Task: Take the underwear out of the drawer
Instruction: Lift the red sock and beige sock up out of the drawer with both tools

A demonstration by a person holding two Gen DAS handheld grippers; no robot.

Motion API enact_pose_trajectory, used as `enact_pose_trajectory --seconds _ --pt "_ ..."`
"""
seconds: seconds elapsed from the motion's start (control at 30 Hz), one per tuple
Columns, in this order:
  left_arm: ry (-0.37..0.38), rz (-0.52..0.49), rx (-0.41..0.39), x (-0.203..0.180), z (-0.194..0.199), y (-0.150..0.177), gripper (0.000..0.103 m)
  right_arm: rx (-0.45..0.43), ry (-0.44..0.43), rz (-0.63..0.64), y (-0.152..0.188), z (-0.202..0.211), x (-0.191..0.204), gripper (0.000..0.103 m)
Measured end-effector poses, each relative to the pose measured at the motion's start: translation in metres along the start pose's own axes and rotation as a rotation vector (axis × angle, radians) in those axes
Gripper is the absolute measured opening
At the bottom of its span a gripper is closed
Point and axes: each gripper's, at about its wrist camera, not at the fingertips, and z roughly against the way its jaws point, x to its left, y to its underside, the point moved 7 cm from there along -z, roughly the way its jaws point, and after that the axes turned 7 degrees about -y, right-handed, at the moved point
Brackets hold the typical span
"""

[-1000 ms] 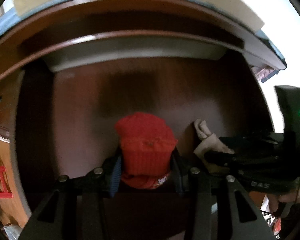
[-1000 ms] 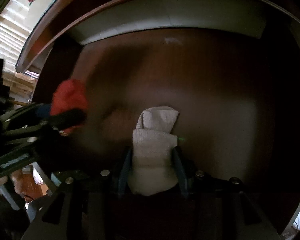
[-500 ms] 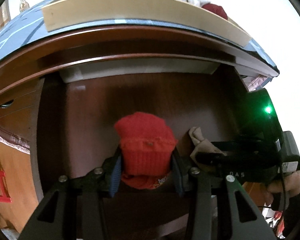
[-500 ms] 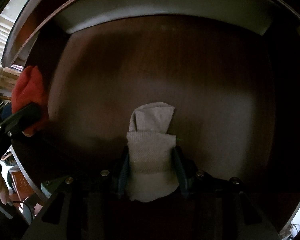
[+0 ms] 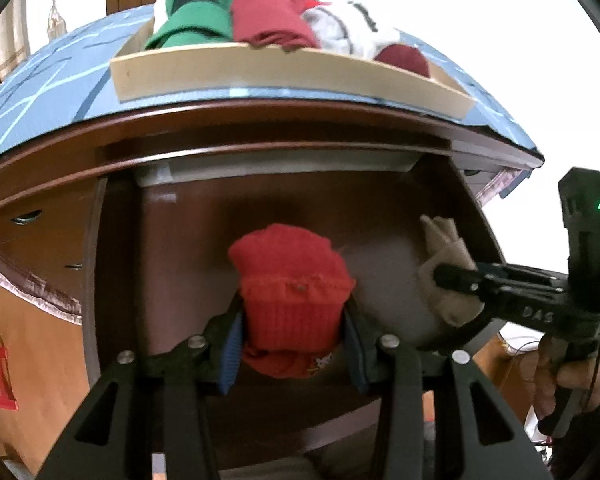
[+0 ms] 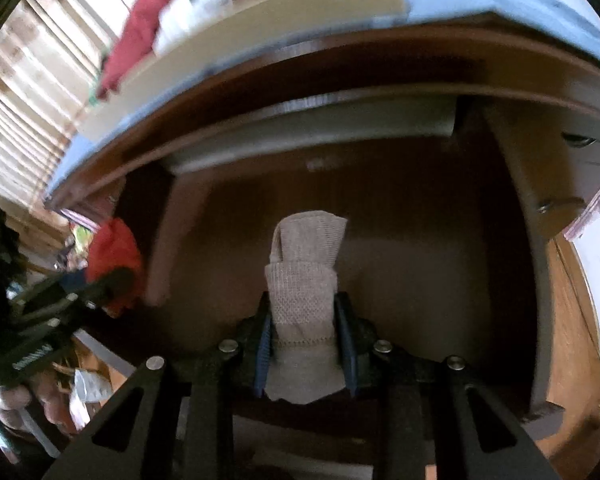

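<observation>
progress: both pieces gripped and held above the open drawer (image 5: pixel 116 272), whose floor looks bare; left to do: carry them clear | left gripper (image 5: pixel 294 330) clenched on 1 red rolled piece (image 5: pixel 292 280) | right gripper (image 6: pixel 302 344) clamped on 1 beige rolled piece (image 6: pixel 304 276) | tray (image 5: pixel 260 72) on top: about 4 folded garments

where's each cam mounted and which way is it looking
Left wrist: sits on the left gripper, angled down into the open drawer, its jaws shut on the red garment; the right gripper and a hand show at right.
Right wrist: sits on the right gripper, facing the same drawer, jaws shut on the beige garment; the left gripper shows at left.
Shared: both garments, the drawer, the tray of clothes on top.
</observation>
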Motion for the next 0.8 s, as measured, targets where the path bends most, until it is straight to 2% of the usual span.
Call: enact_pose_trajectory --seconds 0.37,0.53,0.8 --pt "-0.004 -0.038 -0.063 -0.015 0.027 -0.011 0.043 -0.157 0.008 0.013 -0.012 0.065 0.004 0.032" --pt "-0.018 -0.045 -0.084 -0.018 0.034 -0.018 0.043 -0.219 0.012 0.028 -0.024 0.075 0.01 0.032" --pt "-0.038 -0.092 -0.174 -0.033 0.057 -0.046 0.043 -0.302 -0.007 0.055 -0.042 0.096 0.03 0.032"
